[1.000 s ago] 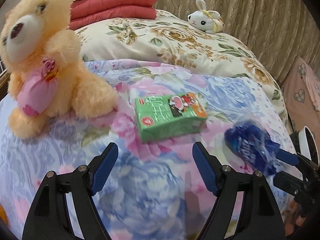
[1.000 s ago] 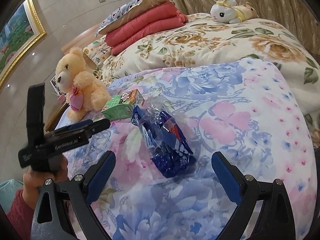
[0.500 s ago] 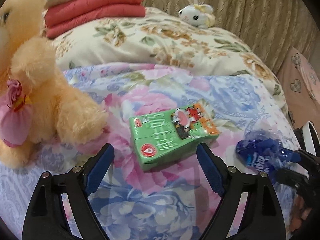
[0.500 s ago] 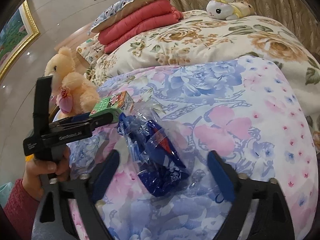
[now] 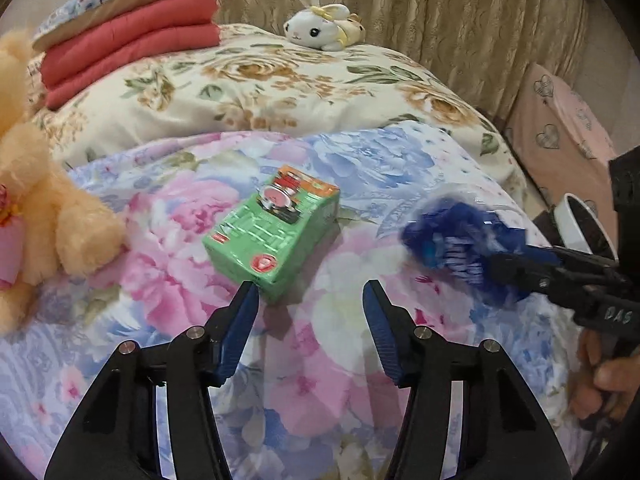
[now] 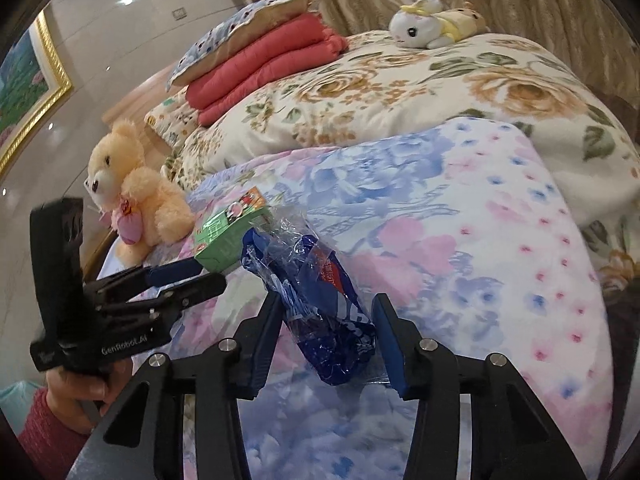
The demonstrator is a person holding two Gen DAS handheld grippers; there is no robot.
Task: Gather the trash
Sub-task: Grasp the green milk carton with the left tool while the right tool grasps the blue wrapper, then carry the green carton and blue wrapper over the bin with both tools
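Observation:
A green drink carton [image 5: 276,229] lies on the floral quilt [image 5: 168,216]; it also shows in the right wrist view [image 6: 228,236]. My left gripper [image 5: 309,300] is open, its left fingertip touching the carton's near corner, the carton not between the jaws. A crumpled blue plastic wrapper [image 6: 320,312] lies to the carton's right and also shows in the left wrist view [image 5: 460,248]. My right gripper [image 6: 326,322] has its jaws around the wrapper's near end, narrowed onto it.
A peach teddy bear [image 5: 36,216] sits left of the carton. A white bunny plush [image 5: 320,30] and folded red blankets [image 5: 124,52] lie on the beige floral duvet behind. A pink heart-print box [image 5: 560,140] and a white cup [image 5: 580,224] are off the bed's right side.
My left gripper has narrowed and swung right of the carton. My right gripper has moved forward and closed in around the blue wrapper.

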